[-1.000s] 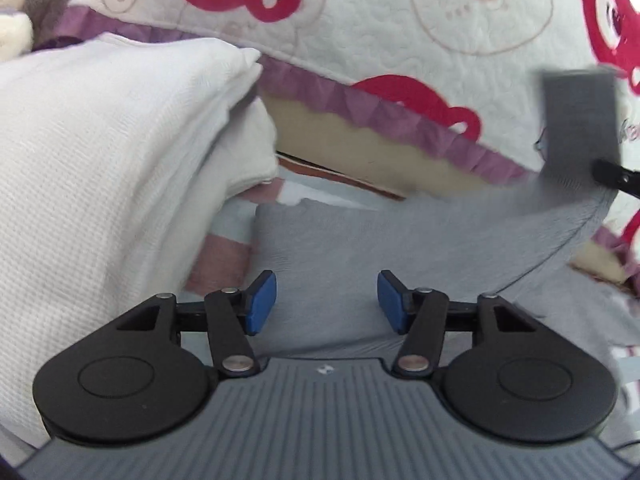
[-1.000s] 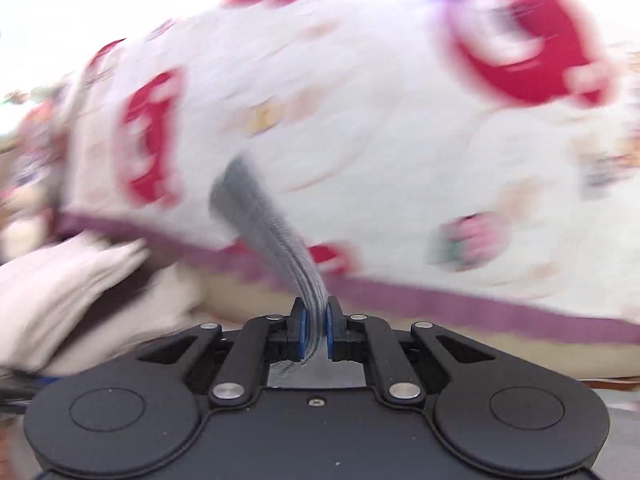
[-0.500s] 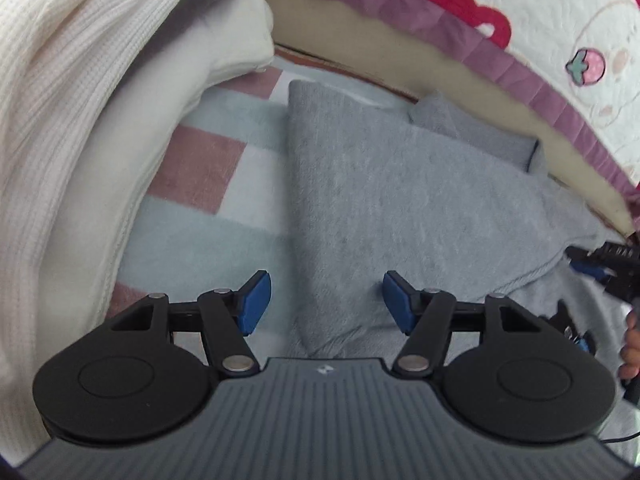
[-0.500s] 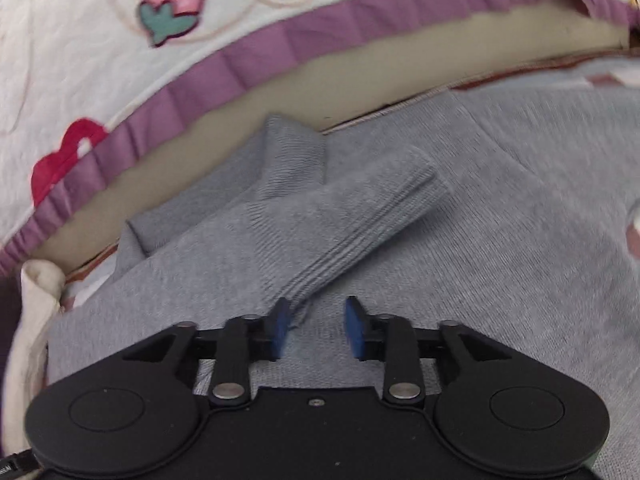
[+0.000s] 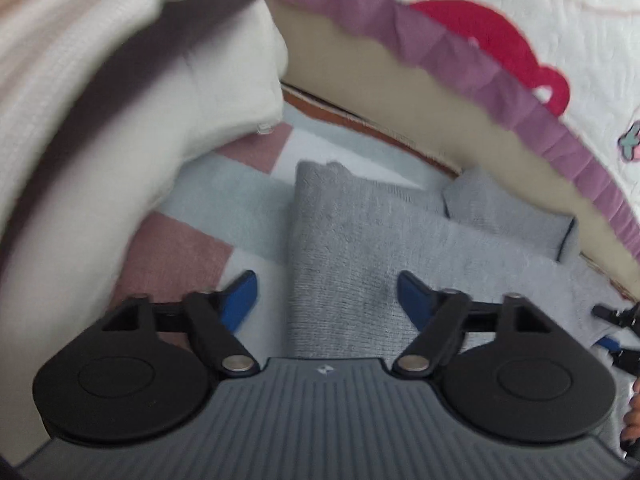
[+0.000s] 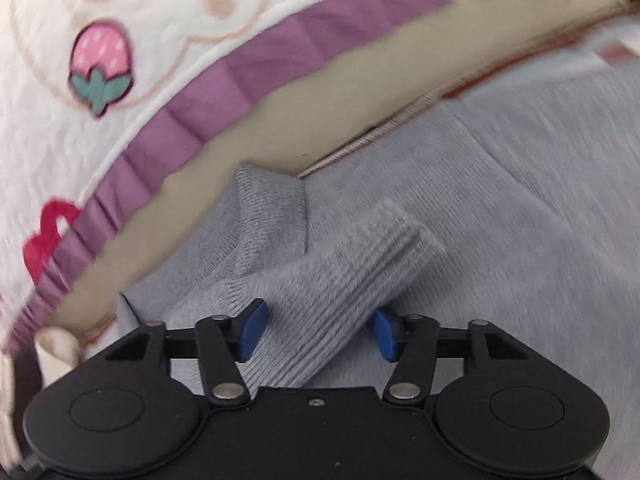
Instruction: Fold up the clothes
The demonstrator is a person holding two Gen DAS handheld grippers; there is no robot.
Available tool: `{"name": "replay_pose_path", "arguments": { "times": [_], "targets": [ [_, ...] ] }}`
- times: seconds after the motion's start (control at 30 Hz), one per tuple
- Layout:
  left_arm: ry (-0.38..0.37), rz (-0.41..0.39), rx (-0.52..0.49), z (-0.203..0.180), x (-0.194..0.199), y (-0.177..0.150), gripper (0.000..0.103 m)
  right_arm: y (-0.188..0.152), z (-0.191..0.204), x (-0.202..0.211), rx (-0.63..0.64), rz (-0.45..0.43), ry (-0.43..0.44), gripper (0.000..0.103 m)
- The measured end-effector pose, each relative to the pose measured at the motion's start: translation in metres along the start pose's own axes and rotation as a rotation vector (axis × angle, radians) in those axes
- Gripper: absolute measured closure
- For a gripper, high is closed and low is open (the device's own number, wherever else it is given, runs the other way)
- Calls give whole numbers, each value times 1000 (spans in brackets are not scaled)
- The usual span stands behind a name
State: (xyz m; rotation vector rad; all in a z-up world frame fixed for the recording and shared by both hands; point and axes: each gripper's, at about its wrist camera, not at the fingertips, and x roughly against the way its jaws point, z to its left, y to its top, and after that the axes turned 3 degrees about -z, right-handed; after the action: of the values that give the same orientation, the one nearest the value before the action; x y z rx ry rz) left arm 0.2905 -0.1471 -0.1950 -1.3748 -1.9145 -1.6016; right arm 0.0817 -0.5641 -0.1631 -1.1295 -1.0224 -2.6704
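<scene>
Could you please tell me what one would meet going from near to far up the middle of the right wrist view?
right gripper, jaws opening around the ribbed sleeve cuff → grey sweater's collar → tan strip → purple quilt border → white quilt with strawberry print.

A white quilt (image 6: pixel 52 128) with a purple ruffled border (image 6: pixel 240 76) carries strawberry (image 6: pixel 100 66) and red (image 5: pixel 480 36) motifs. Beneath it runs a tan mattress side (image 5: pixel 360 80). A pink, white and pale-blue checked blanket (image 5: pixel 224 200) covers the surface.
</scene>
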Motion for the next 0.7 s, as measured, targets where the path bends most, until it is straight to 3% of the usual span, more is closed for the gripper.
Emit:
{"name": "replay_pose_path", "arguments": {
  "times": [0.03,0.07,0.1,0.13,0.17,0.2,0.27,0.37,0.47,0.53,0.7],
  "targets": [
    [11,-10,-10,-2,0,-1,27,3,3,-4,41,6,6,29],
    [12,-23,-50,-6,-1,-3,63,7,7,-8,84,19,6,29],
    [3,-35,-105,-9,-2,-6,87,8,11,-9,120,27,-2,29],
    [10,-57,-152,-13,0,-9,87,8,14,-8,150,23,-10,42],
    [31,-94,-200,-17,5,-9,89,9,18,-4,189,0,-13,79],
    [56,-135,-253,-22,11,-9,89,8,22,2,235,-30,-2,91],
    [99,-203,-332,-33,23,-4,89,4,31,19,317,-105,39,92],
    [127,-202,-317,-30,21,1,89,-5,41,34,396,-151,49,92],
    [145,-144,-325,-24,3,-10,88,-13,39,17,520,-98,-73,89],
    [155,-130,-330,-24,2,-14,86,-12,31,12,511,-80,-145,86],
    [198,-109,-389,-32,15,-8,69,-3,6,24,426,-159,-258,87]
  ]
}}
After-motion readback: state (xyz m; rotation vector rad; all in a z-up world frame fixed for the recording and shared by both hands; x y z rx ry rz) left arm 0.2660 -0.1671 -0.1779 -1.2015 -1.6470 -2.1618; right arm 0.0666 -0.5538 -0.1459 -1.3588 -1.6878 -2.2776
